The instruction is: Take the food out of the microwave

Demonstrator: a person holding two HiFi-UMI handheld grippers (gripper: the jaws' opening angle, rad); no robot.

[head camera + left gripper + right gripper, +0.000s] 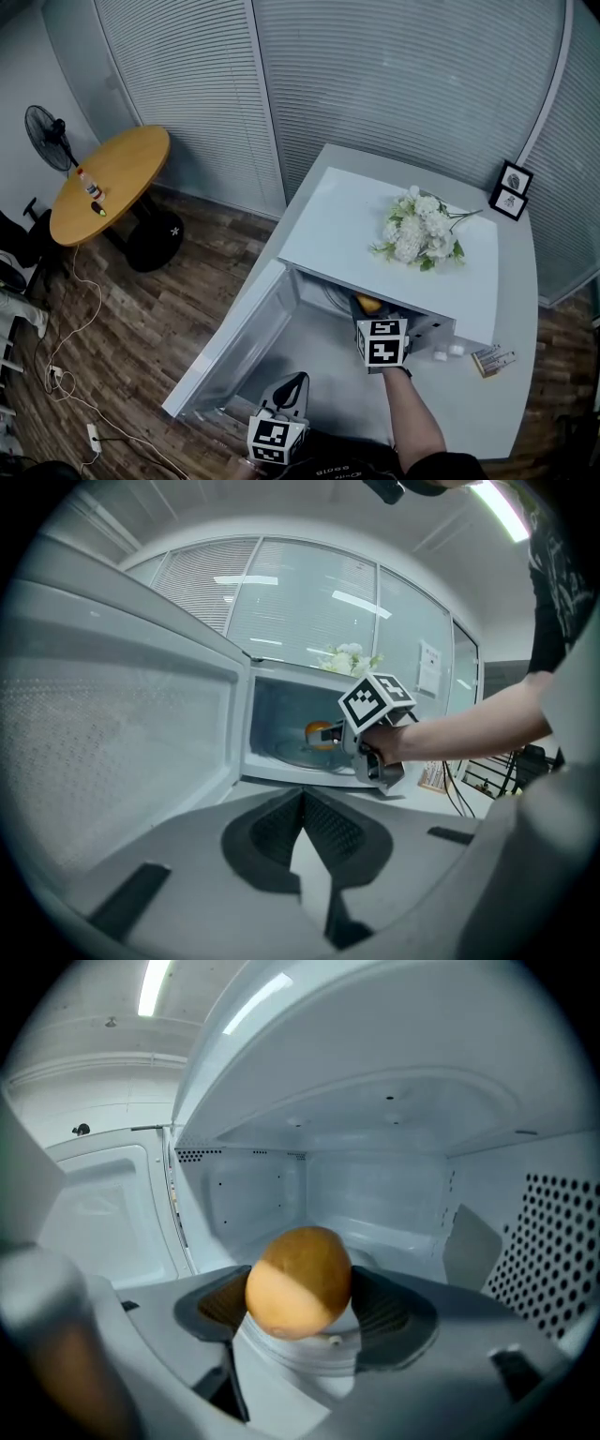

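Note:
A round orange-brown piece of food (298,1282) sits between the pads of my right gripper (302,1309), which is shut on it just inside the open white microwave (330,214). The food hangs a little above a white dish (305,1358) on the oven floor. In the head view the food (368,304) shows at the cavity mouth, ahead of the right gripper's marker cube (382,341). My left gripper (302,797) waits in front of the microwave, shut and empty, pointing at the cavity, where the food (317,734) and right gripper (330,733) show.
The microwave door (234,337) swings wide open to the left. A bunch of white flowers (420,228) lies on the microwave's top. Two picture frames (512,189) and small items (492,359) stand on the grey counter. A round wooden table (108,180) is far left.

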